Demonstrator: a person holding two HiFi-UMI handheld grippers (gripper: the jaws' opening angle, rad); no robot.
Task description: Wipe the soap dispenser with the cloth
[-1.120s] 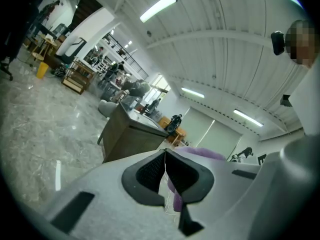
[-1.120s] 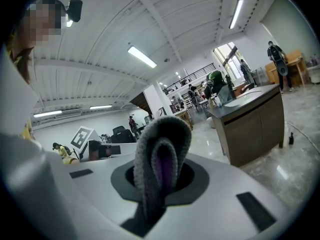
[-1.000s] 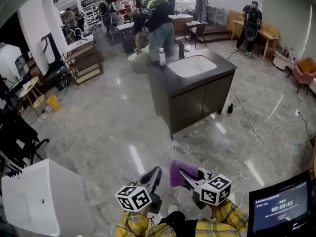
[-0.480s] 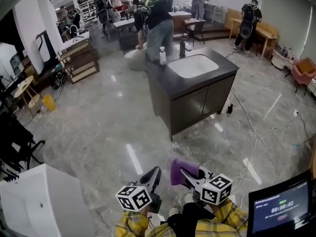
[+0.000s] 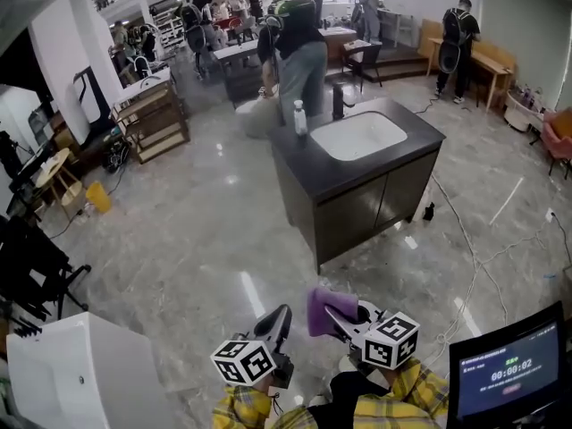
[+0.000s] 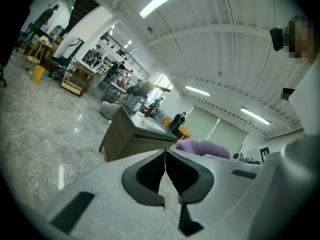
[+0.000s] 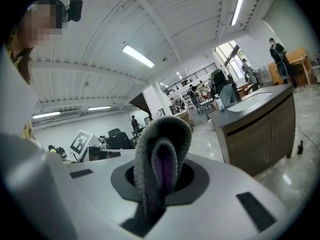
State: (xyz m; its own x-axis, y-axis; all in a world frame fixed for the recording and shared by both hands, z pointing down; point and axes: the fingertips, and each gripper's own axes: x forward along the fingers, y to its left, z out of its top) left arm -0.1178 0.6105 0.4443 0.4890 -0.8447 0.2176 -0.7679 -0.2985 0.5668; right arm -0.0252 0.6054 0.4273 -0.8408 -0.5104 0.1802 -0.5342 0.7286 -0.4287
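left gripper (image 5: 282, 313): lower centre, we read jaws pressed together, nothing between | right gripper (image 5: 333, 312): just beside it, clamped on the folded purple cloth (image 5: 317, 310) | soap dispenser (image 5: 300, 118): upper centre, upright on the dark sink cabinet (image 5: 357, 199) top, left of the basin (image 5: 361, 136), well apart from our grippers

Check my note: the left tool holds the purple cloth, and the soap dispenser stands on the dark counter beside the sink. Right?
Wrong tool. The right tool holds the purple cloth, as the right gripper view shows; the left tool is shut and empty. The soap dispenser does stand on the dark counter beside the sink.
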